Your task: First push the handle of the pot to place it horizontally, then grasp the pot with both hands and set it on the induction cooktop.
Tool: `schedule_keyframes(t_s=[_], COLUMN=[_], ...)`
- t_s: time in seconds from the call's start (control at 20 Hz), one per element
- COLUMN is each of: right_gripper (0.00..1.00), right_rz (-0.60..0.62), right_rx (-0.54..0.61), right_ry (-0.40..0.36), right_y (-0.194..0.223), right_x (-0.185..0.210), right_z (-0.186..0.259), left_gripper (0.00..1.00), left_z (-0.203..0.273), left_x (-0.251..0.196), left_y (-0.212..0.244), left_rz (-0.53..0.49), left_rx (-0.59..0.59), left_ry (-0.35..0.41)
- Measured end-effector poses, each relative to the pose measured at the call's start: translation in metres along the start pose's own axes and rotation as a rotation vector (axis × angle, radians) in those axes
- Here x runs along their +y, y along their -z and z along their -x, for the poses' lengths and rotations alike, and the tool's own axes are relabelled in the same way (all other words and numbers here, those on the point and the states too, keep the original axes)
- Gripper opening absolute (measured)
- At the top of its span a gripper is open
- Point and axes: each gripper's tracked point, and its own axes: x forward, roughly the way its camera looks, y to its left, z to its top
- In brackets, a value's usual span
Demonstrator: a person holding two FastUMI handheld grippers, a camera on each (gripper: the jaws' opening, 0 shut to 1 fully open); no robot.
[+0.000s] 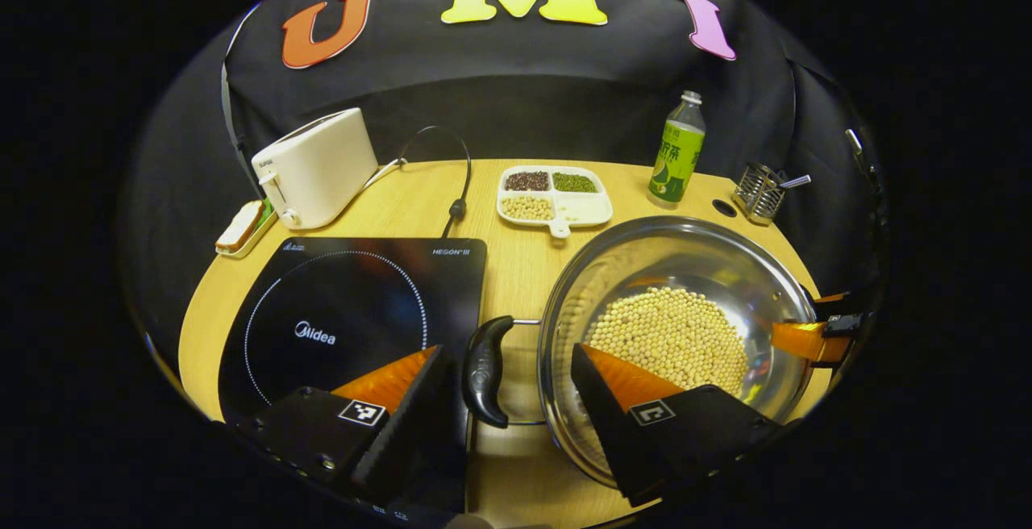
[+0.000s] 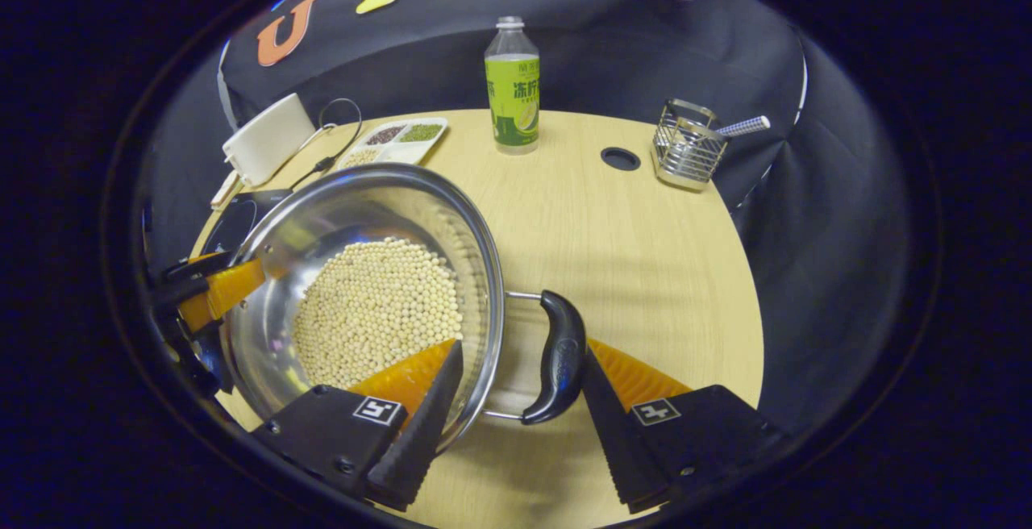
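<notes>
Wooden table, and my left gripper straddles one pot handle at lower centre, fingers apart; my right gripper straddles the other, open too. Cooktop lower left.

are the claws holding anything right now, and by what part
Nothing is clamped yet. The left claw straddles the pot's left handle and the right claw its right handle, jaws open around handle and rim.
</notes>
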Motion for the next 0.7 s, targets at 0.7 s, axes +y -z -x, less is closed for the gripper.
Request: schedule_keyframes(t_s=[0.7], right_gripper=[0.6], right_rz=[-0.074], right_rx=[0.051], right_ry=[0.007], right_y=[0.0021], right_x=[0.0011], right_z=[-0.0003], left_gripper=[0.69], left_z=[-0.0017], left_x=[0.0041], left_y=[0.0015], left_rz=[0.007], left_rx=[0.062], left_ry=[-0.053])
